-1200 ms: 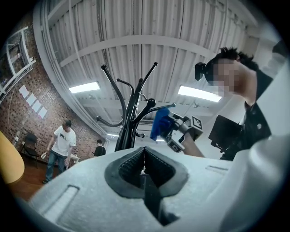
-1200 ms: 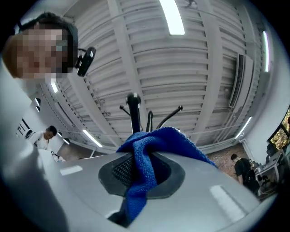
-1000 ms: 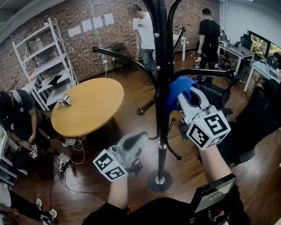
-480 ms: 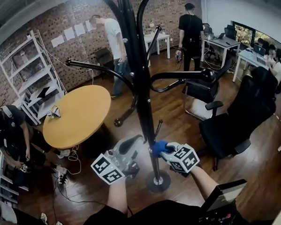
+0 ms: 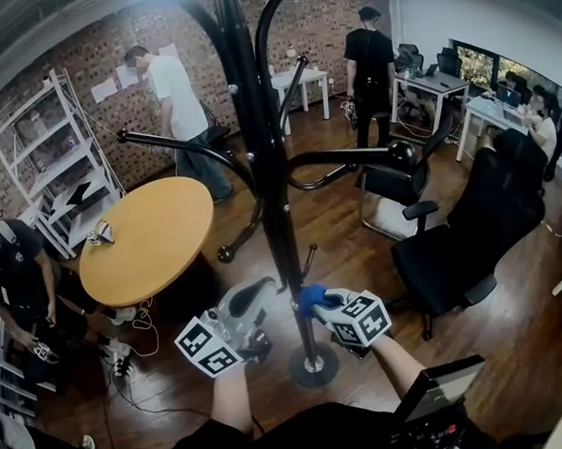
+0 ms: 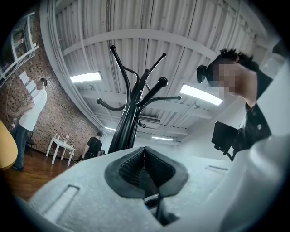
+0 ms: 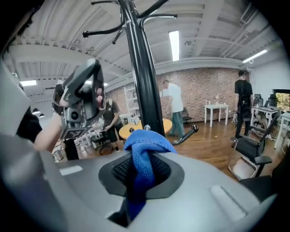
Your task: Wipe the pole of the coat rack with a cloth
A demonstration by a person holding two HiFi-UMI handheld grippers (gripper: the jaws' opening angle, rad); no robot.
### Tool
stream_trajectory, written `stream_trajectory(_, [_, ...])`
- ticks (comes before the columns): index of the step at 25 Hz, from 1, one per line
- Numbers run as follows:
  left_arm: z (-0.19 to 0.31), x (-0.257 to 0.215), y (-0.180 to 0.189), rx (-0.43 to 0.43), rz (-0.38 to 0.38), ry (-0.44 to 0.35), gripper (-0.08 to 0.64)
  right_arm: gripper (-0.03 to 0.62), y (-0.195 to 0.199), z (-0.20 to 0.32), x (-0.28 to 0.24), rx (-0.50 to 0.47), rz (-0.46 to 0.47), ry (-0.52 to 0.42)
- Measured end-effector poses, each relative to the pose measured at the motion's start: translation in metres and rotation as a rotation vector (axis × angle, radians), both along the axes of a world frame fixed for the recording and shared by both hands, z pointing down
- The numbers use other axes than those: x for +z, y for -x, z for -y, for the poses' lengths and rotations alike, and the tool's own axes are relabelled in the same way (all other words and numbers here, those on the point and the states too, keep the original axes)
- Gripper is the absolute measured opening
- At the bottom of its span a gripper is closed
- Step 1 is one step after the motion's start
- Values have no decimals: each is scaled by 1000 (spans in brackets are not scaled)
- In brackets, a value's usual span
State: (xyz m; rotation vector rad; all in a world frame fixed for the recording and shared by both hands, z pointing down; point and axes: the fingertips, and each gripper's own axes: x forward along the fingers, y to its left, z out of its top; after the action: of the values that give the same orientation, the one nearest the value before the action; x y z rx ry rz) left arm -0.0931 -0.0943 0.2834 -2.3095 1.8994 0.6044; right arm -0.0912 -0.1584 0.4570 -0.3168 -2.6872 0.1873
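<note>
The tall black metal pole of the coat rack (image 5: 278, 230) stands upright on its round base (image 5: 314, 366), directly in front of the person. The right gripper (image 5: 315, 300) has its jaws closed on a folded blue cloth (image 7: 144, 152). The bulging fold sticks out past the tips, low on the pole, touching it or just beside it; I cannot tell which. The left gripper (image 5: 262, 291) is near the pole on the other side, jaws pressed together with nothing between them.

I think the cloth is soft and light and will shape itself around the round pole. It is pinched at its middle, so a hard drag could pull it out. The pole looks stiff and smooth, so the cloth should slide easily. The rack is tall on a small base and may rock, and the bare stretch below the hooks seems the best place to steady it.
</note>
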Motion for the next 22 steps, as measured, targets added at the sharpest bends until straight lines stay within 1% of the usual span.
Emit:
stream_trajectory(2, [-6, 0, 2, -14, 3, -1, 0, 21, 5, 1, -33, 47, 149, 52])
stream_trajectory(3, [-9, -1, 3, -22, 6, -2, 0, 21, 4, 1, -59, 63, 236, 76])
stream_trajectory(4, [-12, -2, 5, -30, 8, -4, 0, 21, 4, 1, -88, 76, 325, 81])
stream_trajectory(7, [-17, -8, 9, -43, 18, -16, 0, 21, 3, 6, -188, 117, 571, 17])
stream_trajectory(10, [-23, -14, 7, -45, 32, -30, 0, 21, -7, 7, -278, 133, 768, -25])
stream_trajectory(13, [-26, -20, 6, -46, 50, -40, 0, 21, -23, 13, -346, 173, 911, -79])
stream_trajectory(16, [-28, -27, 6, -48, 69, -47, 0, 21, -54, 20, -392, 211, 1030, -96])
stream_trajectory(20, [-31, -31, 8, -55, 83, -49, 0, 21, -109, 18, -420, 240, 1190, -69])
stream_trajectory(22, [-30, -33, 8, -56, 85, -53, 0, 21, -118, 15, -423, 251, 1233, -80])
